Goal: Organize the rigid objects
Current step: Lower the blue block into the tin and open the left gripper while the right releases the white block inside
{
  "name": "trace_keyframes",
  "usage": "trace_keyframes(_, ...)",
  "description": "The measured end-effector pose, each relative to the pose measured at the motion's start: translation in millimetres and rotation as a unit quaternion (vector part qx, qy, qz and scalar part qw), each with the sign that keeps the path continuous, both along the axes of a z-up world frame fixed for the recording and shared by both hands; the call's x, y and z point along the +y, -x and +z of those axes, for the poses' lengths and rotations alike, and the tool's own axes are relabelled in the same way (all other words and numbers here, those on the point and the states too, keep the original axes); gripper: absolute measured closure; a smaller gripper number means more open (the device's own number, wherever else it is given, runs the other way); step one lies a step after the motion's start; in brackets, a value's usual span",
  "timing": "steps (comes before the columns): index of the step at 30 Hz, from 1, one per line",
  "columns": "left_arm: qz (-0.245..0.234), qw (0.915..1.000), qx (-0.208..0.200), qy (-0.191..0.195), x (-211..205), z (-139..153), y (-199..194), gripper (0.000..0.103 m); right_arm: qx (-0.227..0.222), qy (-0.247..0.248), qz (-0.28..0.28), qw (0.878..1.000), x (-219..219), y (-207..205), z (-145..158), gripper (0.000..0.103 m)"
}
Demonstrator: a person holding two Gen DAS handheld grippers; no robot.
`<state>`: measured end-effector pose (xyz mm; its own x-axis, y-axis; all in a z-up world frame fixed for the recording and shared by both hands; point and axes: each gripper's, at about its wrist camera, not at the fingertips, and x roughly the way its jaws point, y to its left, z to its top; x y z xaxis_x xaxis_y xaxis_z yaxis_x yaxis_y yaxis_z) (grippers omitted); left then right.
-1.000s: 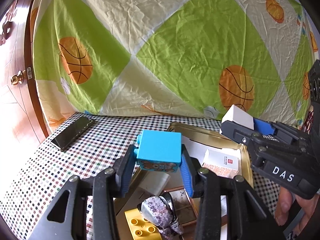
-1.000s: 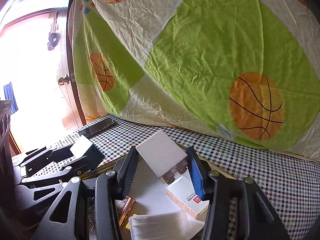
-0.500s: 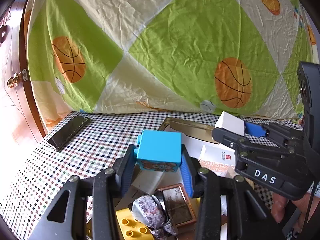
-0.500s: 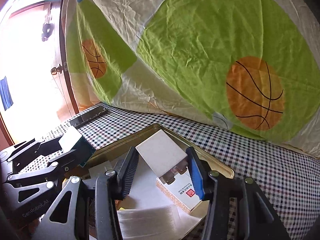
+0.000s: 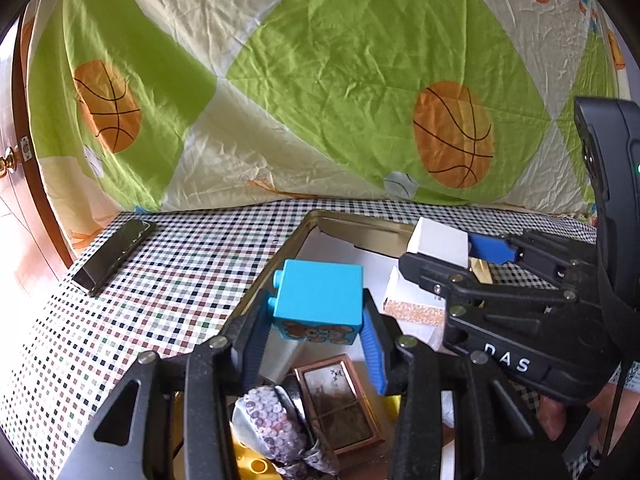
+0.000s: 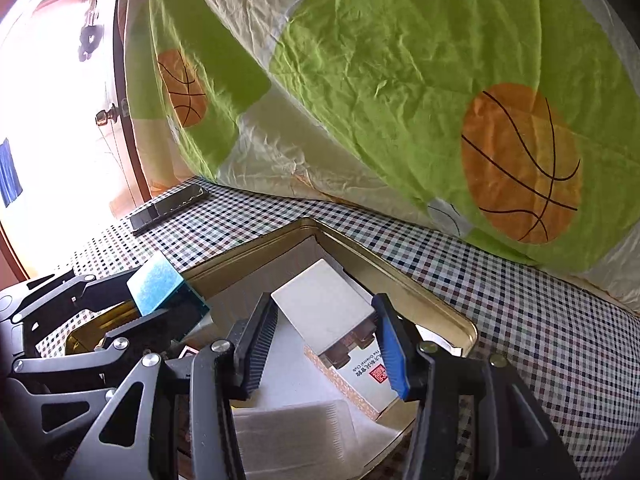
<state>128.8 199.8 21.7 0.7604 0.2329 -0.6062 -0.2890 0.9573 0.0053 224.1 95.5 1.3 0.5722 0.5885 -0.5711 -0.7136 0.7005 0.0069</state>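
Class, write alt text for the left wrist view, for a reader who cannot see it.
The left tongs grip a blue toy block above an open gold tin of small boxes on a checked tablecloth. At right, the right tongs hold a white box over the tin; a dark phone lies far left.

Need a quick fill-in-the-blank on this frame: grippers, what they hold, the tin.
1. The left gripper holds a ____ toy block.
2. The right gripper holds a ____ box.
3. Both hover over a ____-coloured tin.
4. A phone lies on the ____ tablecloth.

Answers: blue; white; gold; checked
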Motion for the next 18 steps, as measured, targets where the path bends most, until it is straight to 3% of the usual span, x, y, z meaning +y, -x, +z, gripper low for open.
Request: trace_keyframes(18,-0.001,1.0000,0.006,-0.004,-0.1,-0.7,-1.8,0.061,0.005,-0.003,0.004,1.000,-3.0,2.3,-2.6,0.051)
